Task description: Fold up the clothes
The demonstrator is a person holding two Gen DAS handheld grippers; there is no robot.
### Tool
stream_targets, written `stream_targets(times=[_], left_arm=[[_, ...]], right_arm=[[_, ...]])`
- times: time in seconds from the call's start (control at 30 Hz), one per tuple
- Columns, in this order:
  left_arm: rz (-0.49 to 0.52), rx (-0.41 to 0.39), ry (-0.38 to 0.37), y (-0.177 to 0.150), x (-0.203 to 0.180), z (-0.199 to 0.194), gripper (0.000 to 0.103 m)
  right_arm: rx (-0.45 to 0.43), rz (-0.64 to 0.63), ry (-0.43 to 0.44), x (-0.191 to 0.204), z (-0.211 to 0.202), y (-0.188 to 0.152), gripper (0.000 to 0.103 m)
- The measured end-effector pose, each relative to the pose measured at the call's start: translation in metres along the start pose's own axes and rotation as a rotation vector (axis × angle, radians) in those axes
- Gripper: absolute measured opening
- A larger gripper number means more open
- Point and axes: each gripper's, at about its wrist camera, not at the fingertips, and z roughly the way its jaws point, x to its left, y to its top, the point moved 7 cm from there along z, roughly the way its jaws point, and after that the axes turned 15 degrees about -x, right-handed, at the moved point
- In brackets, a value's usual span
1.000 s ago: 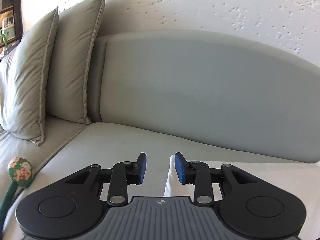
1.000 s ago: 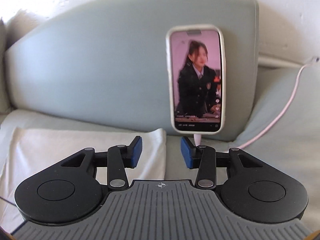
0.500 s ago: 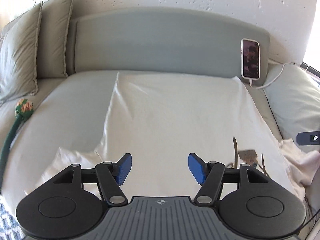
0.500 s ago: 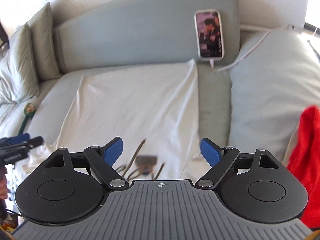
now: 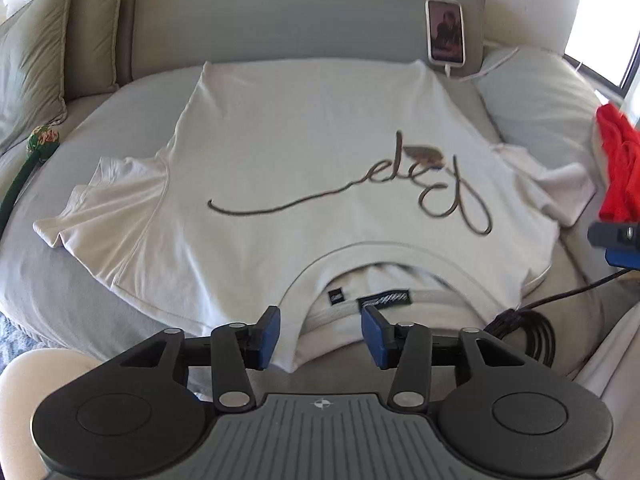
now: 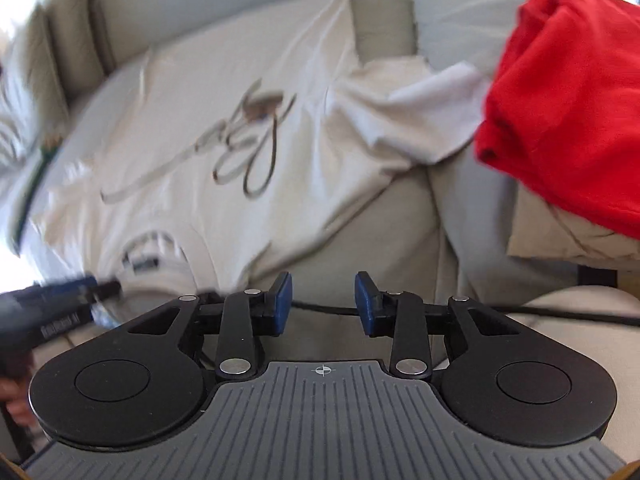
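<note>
Left gripper [image 5: 320,336] sits at bottom center, jaws spread with nothing between them, just short of the collar of the white t-shirt [image 5: 312,168] lying flat mid-frame on the bed [image 5: 100,120]. Over on the right, the right gripper [image 6: 323,304] is spread too, holding nothing, with red clothing [image 6: 560,96] heaped at upper right.

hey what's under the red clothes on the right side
The red garment lies on a beige folded fabric and overlaps one sleeve of the white T-shirt. Anything deeper under it is covered.

Left black two-finger gripper [image 5: 320,338]: blue rectangular pads [image 5: 269,336], silver pivot screws, two round black discs, ribbed grey housing marked with a small crosshair at 12 o'clock. Right black two-finger gripper [image 6: 323,304] is built identically; a bare fist is glimpsed at 9 o'clock.
</note>
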Motion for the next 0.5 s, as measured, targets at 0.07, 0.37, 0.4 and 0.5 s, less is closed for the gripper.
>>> stream_targets(times=[0.07,0.37,0.4,0.5], left_arm=[[-0.052,-0.028,-0.007,0.004,-0.001,-0.006,0.052],[-0.016,-0.039,-0.059,0.000,0.000,-0.051,0.053],[-0.041,-0.047,-0.071,0.002,0.001,-0.053,0.054],[-0.130,-0.064,-0.117,0.007,-0.002,-0.054,0.054]], right_arm=[[-0.154,0.168,0.049,-0.019,-0.018,0.025,0.076],[-0.207,0.514,0.031,-0.045,0.010,0.056,0.055],[-0.208,0.458,0.027,-0.038,0.010,0.070,0.055],[-0.161,0.285,0.011,-0.029,0.015,0.114,0.058]])
